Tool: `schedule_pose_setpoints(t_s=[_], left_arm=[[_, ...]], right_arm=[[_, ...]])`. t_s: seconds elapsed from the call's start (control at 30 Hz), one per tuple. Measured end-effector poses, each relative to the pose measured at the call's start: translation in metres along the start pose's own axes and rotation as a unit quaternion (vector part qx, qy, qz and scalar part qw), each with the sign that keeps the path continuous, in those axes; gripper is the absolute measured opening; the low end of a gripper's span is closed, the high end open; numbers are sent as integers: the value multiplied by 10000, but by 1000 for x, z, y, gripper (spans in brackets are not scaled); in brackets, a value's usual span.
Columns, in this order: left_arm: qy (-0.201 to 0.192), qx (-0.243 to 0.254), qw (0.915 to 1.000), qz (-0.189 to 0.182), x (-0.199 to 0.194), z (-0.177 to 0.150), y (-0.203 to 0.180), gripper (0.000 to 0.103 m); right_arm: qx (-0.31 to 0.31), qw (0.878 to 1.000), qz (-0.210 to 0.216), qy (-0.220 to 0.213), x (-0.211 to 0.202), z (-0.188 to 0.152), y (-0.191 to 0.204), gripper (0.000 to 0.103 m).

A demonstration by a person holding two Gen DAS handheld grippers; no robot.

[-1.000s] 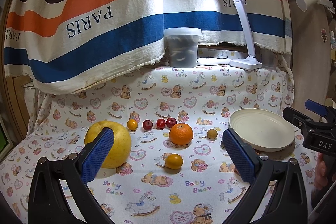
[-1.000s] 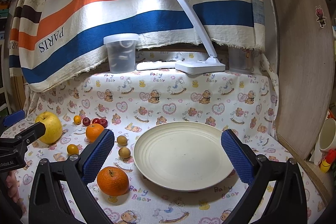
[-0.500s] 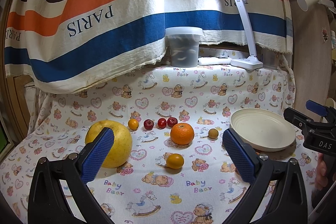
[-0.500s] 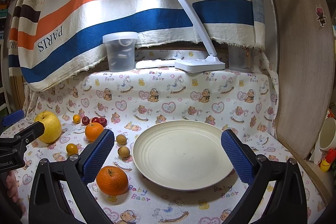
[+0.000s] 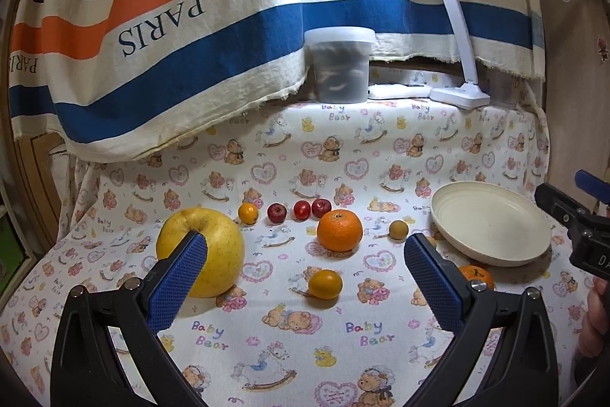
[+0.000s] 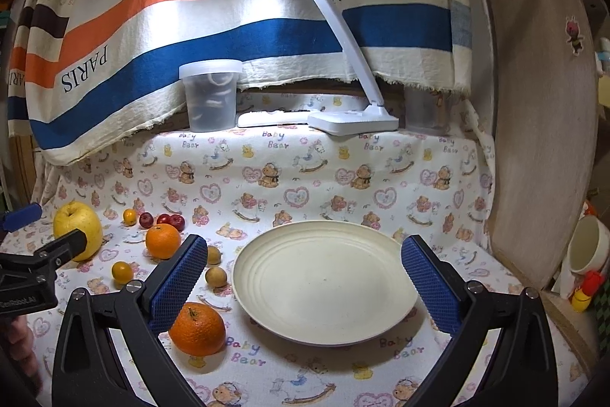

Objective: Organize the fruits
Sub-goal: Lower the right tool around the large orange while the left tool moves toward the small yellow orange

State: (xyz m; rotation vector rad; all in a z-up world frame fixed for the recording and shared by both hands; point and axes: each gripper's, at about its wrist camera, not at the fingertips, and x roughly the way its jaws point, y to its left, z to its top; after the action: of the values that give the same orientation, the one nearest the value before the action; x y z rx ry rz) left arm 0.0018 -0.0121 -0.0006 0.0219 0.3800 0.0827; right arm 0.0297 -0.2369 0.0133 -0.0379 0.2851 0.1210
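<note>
Fruits lie on the bear-print cloth: a big yellow apple (image 5: 206, 250), an orange (image 5: 339, 230), a small yellow-orange fruit (image 5: 325, 284), three small red fruits (image 5: 301, 209), a brown longan (image 5: 398, 229) and a second orange (image 6: 197, 328) beside the cream plate (image 6: 324, 308). The plate (image 5: 492, 227) is empty. My left gripper (image 5: 305, 277) is open above the near cloth, the apple behind its left finger. My right gripper (image 6: 305, 277) is open, spread in front of the plate, the second orange by its left finger.
A lidded plastic tub (image 5: 340, 63) and a white desk lamp (image 5: 459, 94) stand on the back ledge under a striped hanging cloth. A wooden board (image 6: 541, 140) leans at the right, with a white mug (image 6: 587, 250) beside it.
Both grippers have shifted only slightly, and the views have drifted a little. No fruit has moved and both grippers stay open.
</note>
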Motion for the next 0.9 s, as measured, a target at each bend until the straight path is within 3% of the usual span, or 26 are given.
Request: schedule_pose_setpoints(t_s=[0.27,0.33,0.47,0.57,0.6,0.67,0.73,0.83,0.9], left_arm=[[-152,108,9996,-214,-6,1,-2,103],[-97,151,9998,-118,-3,4,0,103],[95,-317,9990,-317,0,9,18,101],[242,-441,9984,-241,5,10,24,101],[301,-432,9985,-174,8,10,25,101],[501,-348,9981,-46,16,8,25,101],[650,-331,9973,-8,22,5,26,98],[821,-388,9957,-184,25,4,29,98],[863,-429,9949,-285,25,4,29,98]], right_arm=[[-135,9999,-66,-15,-2,1,7,102],[-203,9998,30,87,-1,2,9,102],[-185,9995,163,171,-2,4,9,102],[-118,9988,347,333,1,4,7,101],[-85,9982,431,396,3,4,6,100],[-2,9961,654,595,7,3,5,83],[82,9921,938,834,13,2,6,75],[162,9860,1268,1075,20,-2,9,73],[65,9861,1249,1097,21,-5,14,73]])
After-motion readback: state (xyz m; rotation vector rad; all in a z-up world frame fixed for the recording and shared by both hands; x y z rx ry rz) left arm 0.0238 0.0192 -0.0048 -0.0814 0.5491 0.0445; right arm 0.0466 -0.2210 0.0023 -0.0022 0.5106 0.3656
